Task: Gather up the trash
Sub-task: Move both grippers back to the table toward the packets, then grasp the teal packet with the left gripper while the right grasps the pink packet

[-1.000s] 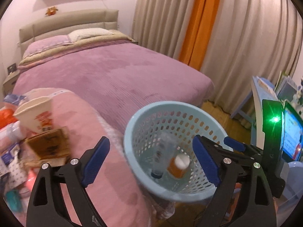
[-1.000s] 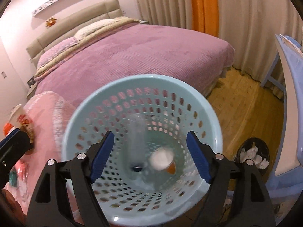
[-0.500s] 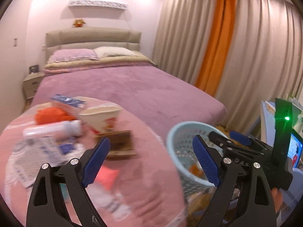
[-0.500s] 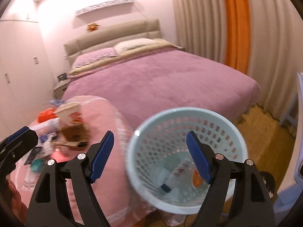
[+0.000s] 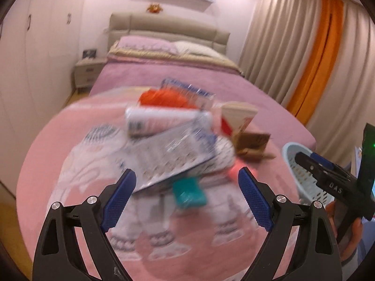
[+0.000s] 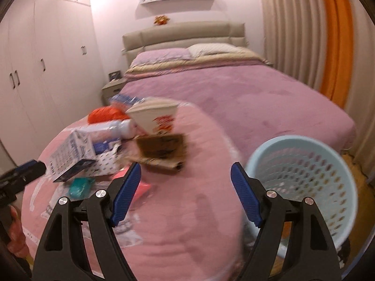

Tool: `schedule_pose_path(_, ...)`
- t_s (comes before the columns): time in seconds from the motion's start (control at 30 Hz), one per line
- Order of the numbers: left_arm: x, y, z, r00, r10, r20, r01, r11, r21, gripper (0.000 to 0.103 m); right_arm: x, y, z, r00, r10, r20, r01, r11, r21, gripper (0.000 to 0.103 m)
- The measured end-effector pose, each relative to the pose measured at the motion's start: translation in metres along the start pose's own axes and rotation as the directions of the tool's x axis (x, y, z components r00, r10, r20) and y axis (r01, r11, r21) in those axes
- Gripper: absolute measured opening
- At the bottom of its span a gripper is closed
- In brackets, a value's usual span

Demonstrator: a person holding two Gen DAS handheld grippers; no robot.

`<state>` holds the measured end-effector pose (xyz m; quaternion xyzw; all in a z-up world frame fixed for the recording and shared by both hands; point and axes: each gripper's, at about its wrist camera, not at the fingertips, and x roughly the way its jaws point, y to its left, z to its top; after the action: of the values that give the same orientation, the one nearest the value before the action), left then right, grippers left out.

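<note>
Two empty grabbers up over a round pink table (image 5: 46,154). Left gripper (image 5: 186,197) wide apart, pointed at the messy pile, likely to pick the next bit. Right gripper (image 6: 186,189) wide apart too, holding nothing. Trash all bunched at the far side of the table: teal packet (image 5: 189,193), white tube (image 5: 164,121), orange bag (image 5: 164,97), paper cup (image 6: 155,117), brown box (image 6: 161,149). Blue basket (image 6: 302,185) down beside the table on the right, close, probably so drops go straight in.
</note>
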<state>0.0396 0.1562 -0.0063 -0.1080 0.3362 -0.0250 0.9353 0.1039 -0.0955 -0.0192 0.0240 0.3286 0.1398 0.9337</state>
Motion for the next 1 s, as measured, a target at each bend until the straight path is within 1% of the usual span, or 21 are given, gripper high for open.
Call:
schedule_pose_path(0.1, 0.008, 0.009, -0.009, 0.999, -0.006, -0.033, 0.006, 1.000, -0.011, 0.086, 0.018, 0.016, -0.004, 0.999, 0.035, -0.034, -0.036, 0.999, -0.024, 0.075)
schedule_pose_path(0.23, 0.024, 0.009, -0.021, 0.997, -0.009, -0.075, 0.007, 1.000, -0.024, 0.084, 0.034, 0.032, -0.008, 0.996, 0.055, -0.067, -0.059, 0.996, -0.066, 0.075)
schedule_pose_path(0.3, 0.033, 0.007, -0.024, 0.995, -0.020, -0.097, 0.018, 1.000, -0.021, 0.081, 0.043, 0.038, -0.008, 0.994, 0.068, -0.087, -0.075, 0.994, -0.077, 0.074)
schedule_pose_path(0.4, 0.048, 0.002, -0.029, 0.991, -0.004, -0.135, 0.003, 1.000, -0.011, 0.075, 0.051, 0.041, -0.010, 0.991, 0.076, -0.110, -0.086, 0.993, -0.086, 0.074)
schedule_pose_path(0.47, 0.056, -0.002, -0.030, 0.987, -0.005, -0.160, 0.004, 1.000, -0.007, 0.067, 0.056, 0.043, -0.011, 0.989, 0.082, -0.123, -0.093, 0.992, -0.087, 0.074)
schedule_pose_path(0.6, 0.067, -0.004, -0.034, 0.983, -0.003, -0.184, 0.002, 1.000, -0.005, 0.058, 0.064, 0.043, -0.011, 0.983, 0.095, -0.154, -0.110, 0.990, -0.086, 0.074)
schedule_pose_path(0.67, 0.066, -0.006, -0.036, 0.984, 0.013, -0.175, -0.012, 1.000, 0.009, 0.050, 0.067, 0.043, -0.011, 0.981, 0.100, -0.165, -0.115, 0.990, -0.087, 0.074)
schedule_pose_path(0.73, 0.066, -0.007, -0.037, 0.985, 0.014, -0.174, -0.013, 1.000, 0.012, 0.046, 0.071, 0.045, -0.010, 0.979, 0.098, -0.179, -0.115, 0.989, -0.091, 0.074)
schedule_pose_path(0.9, 0.063, -0.005, -0.041, 0.989, 0.005, -0.148, -0.006, 1.000, -0.008, 0.046, 0.080, 0.055, -0.012, 0.972, 0.084, -0.221, -0.115, 0.985, -0.131, 0.074)
schedule_pose_path(1.0, 0.062, -0.004, -0.042, 0.990, 0.008, -0.144, -0.009, 1.000, -0.008, 0.044, 0.088, 0.062, -0.012, 0.962, 0.076, -0.262, -0.120, 0.980, -0.157, 0.074)
